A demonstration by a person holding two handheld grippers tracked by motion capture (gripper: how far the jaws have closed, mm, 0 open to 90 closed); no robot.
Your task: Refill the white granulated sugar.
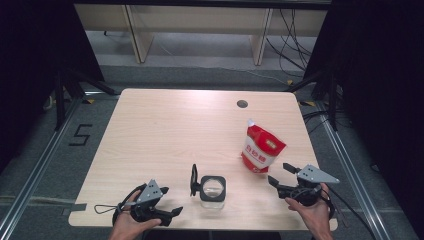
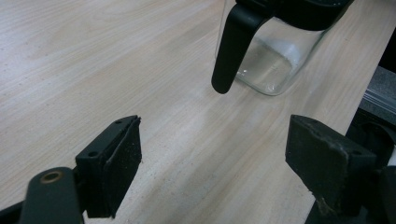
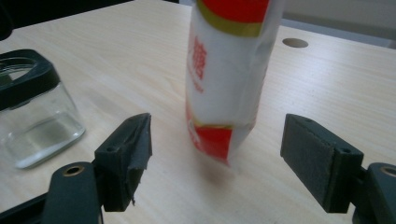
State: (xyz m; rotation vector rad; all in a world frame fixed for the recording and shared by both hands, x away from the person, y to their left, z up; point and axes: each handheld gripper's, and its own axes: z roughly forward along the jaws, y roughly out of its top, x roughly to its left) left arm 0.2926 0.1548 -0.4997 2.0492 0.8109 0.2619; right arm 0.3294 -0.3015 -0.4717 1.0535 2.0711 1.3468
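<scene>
Since the red-and-white pouch (image 1: 262, 149) stands upright on the table (image 1: 165, 125) at about 11 o'clock from your right gripper (image 1: 281, 174), treat it as soft: the film wall will likely dent and slide under the pads, and the white granular fill seems to sit low, so the weight is probably in the bottom half. In the right gripper view the pouch (image 3: 224, 79) stands just ahead of the gap, between the two jaws, which are spread wide and touch nothing. Take hold across the narrow edge at mid-height, above the red base band, judged firmest there; avoid the crimped top. Left gripper (image 1: 172, 212): jaws also wide apart, holding nothing, near the table's front edge. Clear glass jar (image 1: 213, 190) sits at roughly 1 o'clock from it, between the two grippers, well apart from the pouch. Jar appears empty; its black lid (image 1: 194, 180) is swung open, standing on edge at the jar's left. In the left gripper view the lid's black tab (image 2: 231, 49) hangs beside the glass wall. Glass: rigid, smooth, fragile; grip the square body low.
</scene>
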